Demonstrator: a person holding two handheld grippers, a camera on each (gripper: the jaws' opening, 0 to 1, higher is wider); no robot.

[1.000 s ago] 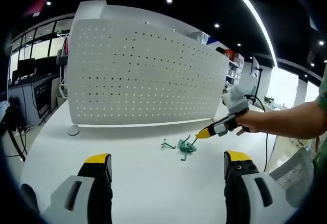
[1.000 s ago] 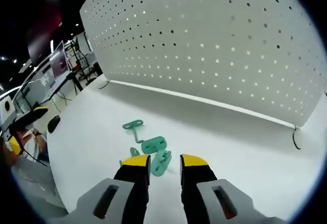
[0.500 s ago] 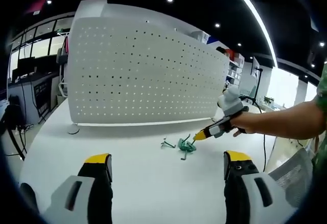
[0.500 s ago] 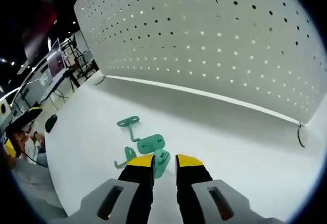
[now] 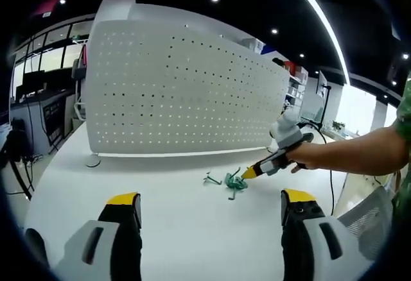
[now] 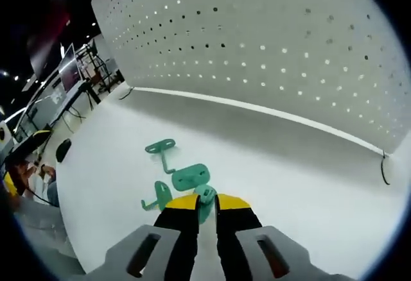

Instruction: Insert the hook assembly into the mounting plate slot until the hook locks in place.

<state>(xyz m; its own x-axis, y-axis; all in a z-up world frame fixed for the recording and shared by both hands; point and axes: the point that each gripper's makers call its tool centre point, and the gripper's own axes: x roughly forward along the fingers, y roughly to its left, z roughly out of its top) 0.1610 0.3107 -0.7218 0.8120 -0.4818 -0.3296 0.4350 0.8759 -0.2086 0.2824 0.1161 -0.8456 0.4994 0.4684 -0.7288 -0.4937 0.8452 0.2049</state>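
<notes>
While the green hooks [image 6: 190, 179] lie on the white tabletop [image 6: 289, 178] near the pegboard [image 6: 276, 50], one is pinched by the nearly closed right tool [image 6: 201, 203]; left tool [image 5: 209, 205] is held wide open, empty.

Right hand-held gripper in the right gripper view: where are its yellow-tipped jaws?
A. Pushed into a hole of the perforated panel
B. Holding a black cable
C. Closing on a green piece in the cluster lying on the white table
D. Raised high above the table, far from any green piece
C: the right hand-held gripper has its jaws nearly together with a green piece between the tips, in the cluster on the white table.
</notes>
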